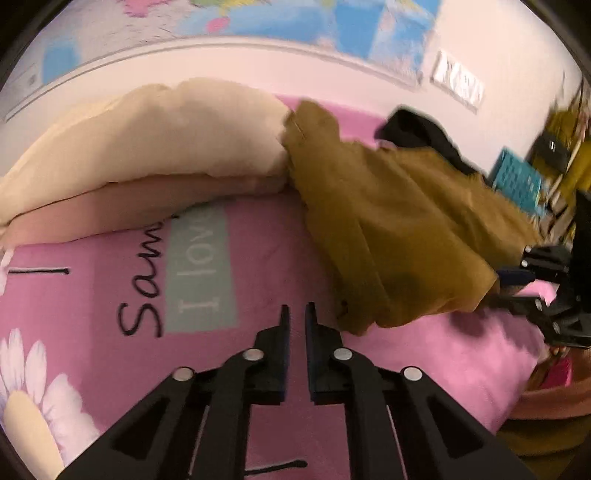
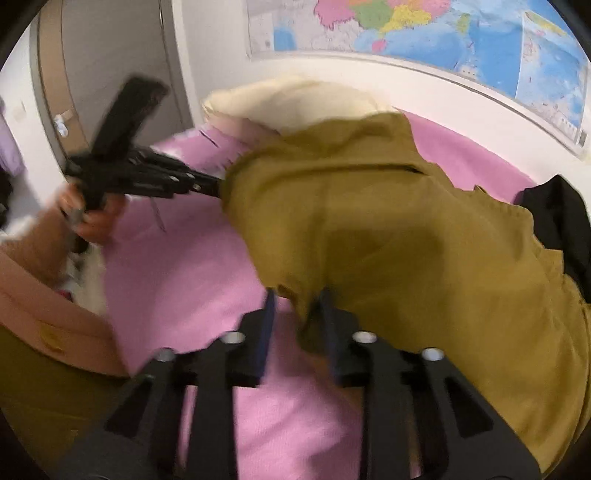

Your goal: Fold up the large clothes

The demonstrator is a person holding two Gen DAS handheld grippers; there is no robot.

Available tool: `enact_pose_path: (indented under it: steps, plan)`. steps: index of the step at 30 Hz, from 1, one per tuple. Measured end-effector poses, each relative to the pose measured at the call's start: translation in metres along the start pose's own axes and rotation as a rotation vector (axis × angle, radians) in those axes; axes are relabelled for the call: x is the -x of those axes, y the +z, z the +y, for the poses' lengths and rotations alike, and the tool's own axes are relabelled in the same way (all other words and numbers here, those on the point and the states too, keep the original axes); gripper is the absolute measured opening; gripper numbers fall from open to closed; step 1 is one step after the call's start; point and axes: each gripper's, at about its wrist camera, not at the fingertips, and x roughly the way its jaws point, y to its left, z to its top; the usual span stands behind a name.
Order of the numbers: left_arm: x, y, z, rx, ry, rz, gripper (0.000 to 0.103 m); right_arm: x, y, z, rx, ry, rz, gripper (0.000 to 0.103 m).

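At the bottom centre of the left wrist view, the left gripper (image 1: 296, 314) is seen nearly closed and empty over the pink bedsheet (image 1: 258, 266). In the right wrist view, the right gripper (image 2: 297, 299) stands partly open with a hem of the mustard garment (image 2: 388, 229) between its fingers; whether it is pinched cannot be told. The garment, spread from centre to right, is judged soft, light and floppy, best taken at hems or corners. Both grippers are angled downward. A cream pillow (image 1: 147, 140) lies beyond.

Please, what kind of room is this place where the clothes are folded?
Most likely a bedroom. The mustard-coloured garment lies on a bed with a pink printed bedsheet, a cream pillow sits at its head, and a wall map hangs above.
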Motion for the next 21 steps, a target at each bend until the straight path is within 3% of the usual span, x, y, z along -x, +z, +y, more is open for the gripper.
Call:
enact_pose_path:
  steps: [2, 3, 6, 8, 11, 12, 15, 17, 21]
  plan:
    - [0.025, 0.007, 0.000, -0.002, -0.015, -0.092, 0.027, 0.024, 0.011, -0.009, -0.040, 0.034, -0.084, 0.035]
    - [0.033, 0.012, -0.002, -0.013, -0.009, -0.126, 0.032, 0.033, 0.018, -0.015, -0.058, 0.026, -0.114, 0.041]
    - [0.044, 0.033, -0.025, -0.084, -0.021, -0.181, 0.034, 0.036, 0.035, -0.040, -0.128, -0.086, -0.127, 0.048]
    - [0.030, 0.044, -0.047, -0.148, -0.050, -0.163, 0.036, 0.023, 0.040, -0.064, -0.223, -0.103, -0.100, 0.047]
    - [-0.005, 0.047, -0.069, -0.211, -0.005, -0.094, 0.036, 0.000, 0.035, -0.086, -0.303, -0.145, -0.036, 0.045]
    - [-0.017, 0.048, -0.073, -0.214, 0.019, -0.070, 0.036, -0.010, 0.030, -0.094, -0.327, -0.174, -0.008, 0.036]
    - [-0.050, 0.048, -0.063, -0.172, 0.054, -0.008, 0.038, -0.018, 0.015, -0.115, -0.407, -0.202, -0.009, 0.029]
    - [-0.051, 0.048, -0.059, -0.141, 0.041, -0.011, 0.039, -0.014, 0.011, -0.121, -0.449, -0.176, -0.028, 0.031]
    - [-0.044, 0.050, -0.067, -0.138, 0.075, -0.029, 0.039, 0.016, 0.007, -0.108, -0.413, -0.158, -0.096, 0.045]
